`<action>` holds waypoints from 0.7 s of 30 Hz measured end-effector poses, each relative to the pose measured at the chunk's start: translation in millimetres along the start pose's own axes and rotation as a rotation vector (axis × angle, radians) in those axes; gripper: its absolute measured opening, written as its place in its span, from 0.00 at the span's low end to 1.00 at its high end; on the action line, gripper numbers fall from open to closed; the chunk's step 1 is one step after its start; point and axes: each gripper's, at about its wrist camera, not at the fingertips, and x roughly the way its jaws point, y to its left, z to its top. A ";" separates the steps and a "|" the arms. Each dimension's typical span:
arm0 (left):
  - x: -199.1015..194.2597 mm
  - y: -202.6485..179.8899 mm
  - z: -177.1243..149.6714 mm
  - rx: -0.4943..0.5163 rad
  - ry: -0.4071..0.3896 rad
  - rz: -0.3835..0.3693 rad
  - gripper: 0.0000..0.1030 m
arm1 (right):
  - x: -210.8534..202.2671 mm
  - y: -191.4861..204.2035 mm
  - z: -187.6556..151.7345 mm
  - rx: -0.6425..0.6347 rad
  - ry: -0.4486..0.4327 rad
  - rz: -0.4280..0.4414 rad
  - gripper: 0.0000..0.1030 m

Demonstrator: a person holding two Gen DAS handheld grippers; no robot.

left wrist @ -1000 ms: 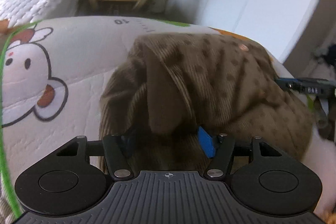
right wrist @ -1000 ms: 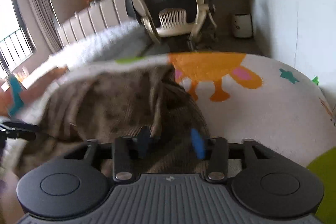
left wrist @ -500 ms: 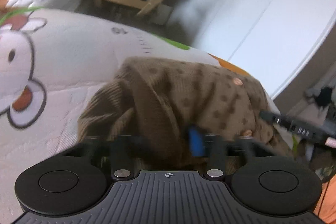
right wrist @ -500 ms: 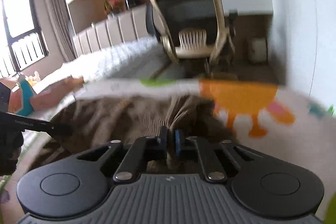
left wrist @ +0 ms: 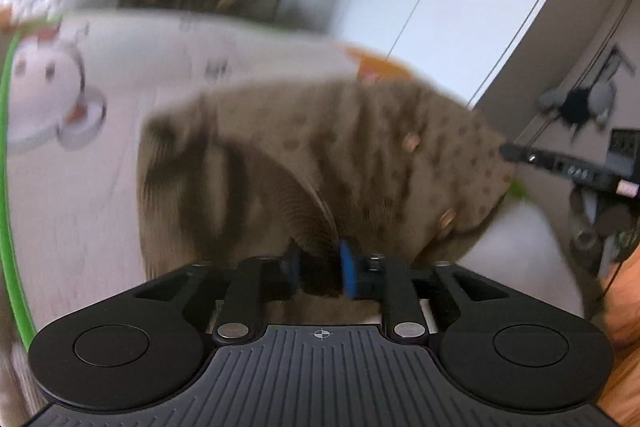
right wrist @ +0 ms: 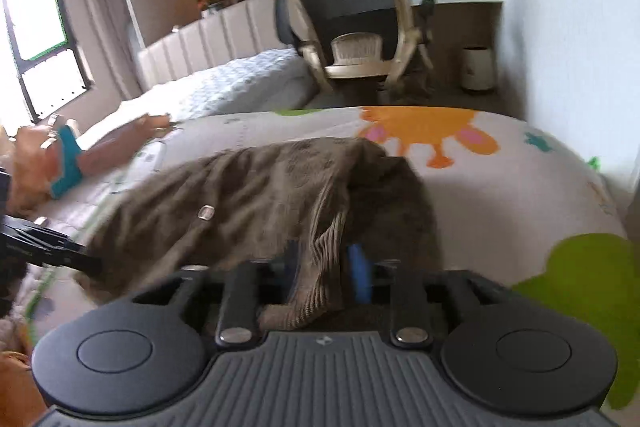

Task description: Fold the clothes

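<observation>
brown corduroy garment (left wrist: 320, 163) with darker dots and small buttons lies bunched on a cartoon-print mat (left wrist: 100, 211), partly lifted at two points. left gripper (left wrist: 318, 269): blue-padded fingers drawn close, pinching a ribbed fold of the garment's near edge; fabric fills the gap between the pads. right gripper (right wrist: 326, 267): fingers closed in on a hanging corduroy fold, cloth draped over and between them. in the left wrist view the right gripper (left wrist: 560, 163) appears at the garment's far right corner, so the two grips sit at opposite ends of one edge. in the right wrist view the left gripper (right wrist: 44, 247) shows at the left end of the cloth, its jaw state not readable from there. long axis of the garment (right wrist: 260, 195) runs left to right across the right wrist view, between the two grippers; button placket faces up. which end is collar or hem: cannot tell, fabric too crumpled and blurred. beyond the mat: a tan-framed office chair (right wrist: 352, 15) and a white quilted bed (right wrist: 224, 87).
</observation>
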 end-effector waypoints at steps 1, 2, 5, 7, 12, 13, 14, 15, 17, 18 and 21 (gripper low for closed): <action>5.0 3.9 -4.0 -0.004 0.016 0.008 0.41 | -1.1 -1.5 2.2 0.000 -0.013 -0.010 0.44; 5.6 7.3 -4.4 -0.006 0.016 0.006 0.46 | -1.9 -1.8 7.7 0.005 -0.032 -0.005 0.46; -5.4 17.5 8.3 -0.047 -0.065 -0.032 0.79 | 3.7 4.0 28.6 0.006 -0.083 0.043 0.55; -13.0 25.7 21.8 -0.085 -0.142 -0.074 0.91 | 19.5 15.8 38.0 -0.029 -0.099 0.087 0.57; 2.5 29.1 52.7 -0.142 -0.243 -0.158 0.91 | 89.2 51.6 33.5 -0.140 -0.033 0.117 0.60; 8.4 26.6 57.6 -0.146 -0.257 -0.201 0.91 | 103.5 58.4 27.1 -0.172 -0.006 0.091 0.62; 12.9 21.3 62.2 -0.145 -0.268 -0.244 0.91 | 113.1 66.1 17.4 -0.219 0.010 0.050 0.63; 17.2 15.6 66.7 -0.144 -0.279 -0.289 0.92 | 120.4 73.8 8.1 -0.268 0.019 0.011 0.64; 38.5 12.3 65.0 -0.134 -0.232 -0.258 0.93 | 114.2 80.9 1.2 -0.317 0.003 -0.007 0.64; 49.5 10.8 63.9 -0.130 -0.207 -0.240 0.93 | 110.5 81.7 0.6 -0.319 0.008 -0.005 0.64; 82.4 6.4 60.6 -0.115 -0.132 -0.186 0.93 | 98.4 74.8 2.4 -0.272 0.022 0.009 0.66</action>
